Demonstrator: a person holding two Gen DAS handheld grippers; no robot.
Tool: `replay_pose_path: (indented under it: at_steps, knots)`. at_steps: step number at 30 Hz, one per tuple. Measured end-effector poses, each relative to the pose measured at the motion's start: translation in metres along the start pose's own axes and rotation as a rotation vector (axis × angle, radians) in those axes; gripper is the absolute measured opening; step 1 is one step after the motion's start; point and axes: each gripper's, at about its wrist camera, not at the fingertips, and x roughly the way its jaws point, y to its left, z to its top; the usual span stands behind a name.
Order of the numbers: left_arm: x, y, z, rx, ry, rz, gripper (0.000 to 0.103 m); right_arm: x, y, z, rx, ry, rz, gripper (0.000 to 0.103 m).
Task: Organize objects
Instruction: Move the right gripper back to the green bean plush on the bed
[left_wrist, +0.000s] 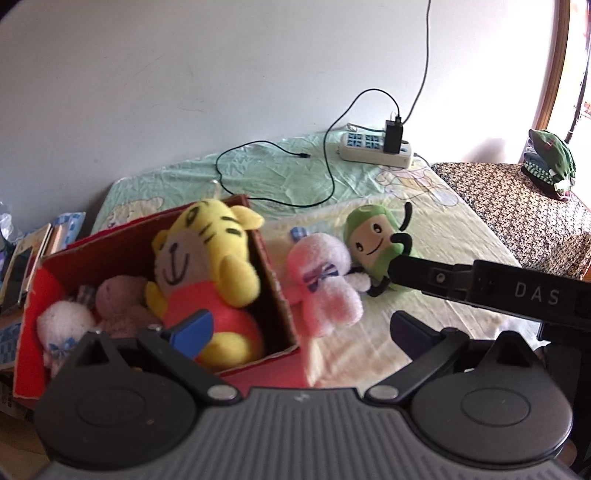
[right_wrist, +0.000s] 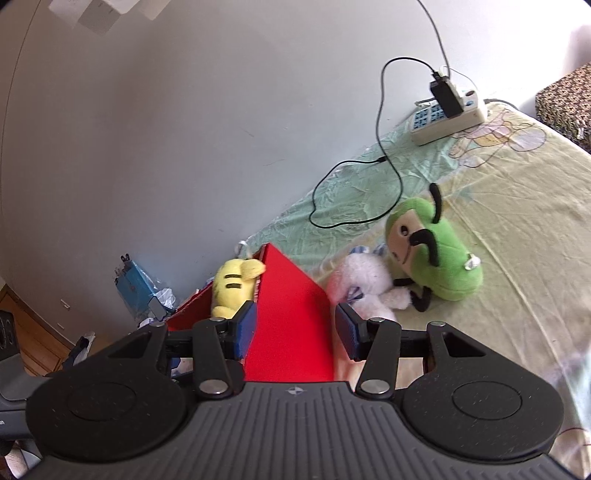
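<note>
A red cardboard box (left_wrist: 280, 295) stands on the bed and holds a yellow tiger plush (left_wrist: 214, 254), a brown plush (left_wrist: 118, 299) and a white plush (left_wrist: 62, 325). Right of the box, a pink bunny plush (left_wrist: 321, 280) lies on the sheet with a green plush (left_wrist: 373, 240) leaning beside it. My left gripper (left_wrist: 301, 332) hangs open over the box's near right corner, with nothing between its fingers. My right gripper (right_wrist: 295, 328) is open, facing the box's red outer wall (right_wrist: 291, 314). The bunny (right_wrist: 365, 280) and green plush (right_wrist: 436, 254) lie ahead to its right. Its black body (left_wrist: 480, 284) enters the left wrist view beside the green plush.
A power strip (left_wrist: 373, 147) with a black charger and a looping cable (left_wrist: 328, 170) lies at the bed's far side by the wall. A patterned surface (left_wrist: 517, 206) with folded clothing (left_wrist: 550, 158) is at right. Picture frames (left_wrist: 33, 254) stand left of the box.
</note>
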Motion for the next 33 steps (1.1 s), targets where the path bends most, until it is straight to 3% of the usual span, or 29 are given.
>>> replay_pose_path:
  at_steps: [15, 27, 33]
  knots:
    - [0.033, -0.071, 0.020, 0.067, 0.040, -0.045, 0.102, -0.022, -0.065, 0.026, 0.078, -0.004, -0.049, 0.051]
    - [0.071, -0.094, 0.019, 0.057, 0.119, -0.049, 0.102, -0.017, -0.099, 0.038, 0.115, 0.048, -0.051, 0.051]
    - [0.091, -0.093, 0.013, -0.009, 0.153, -0.123, 0.102, -0.008, -0.107, 0.041, 0.075, 0.090, -0.063, 0.051]
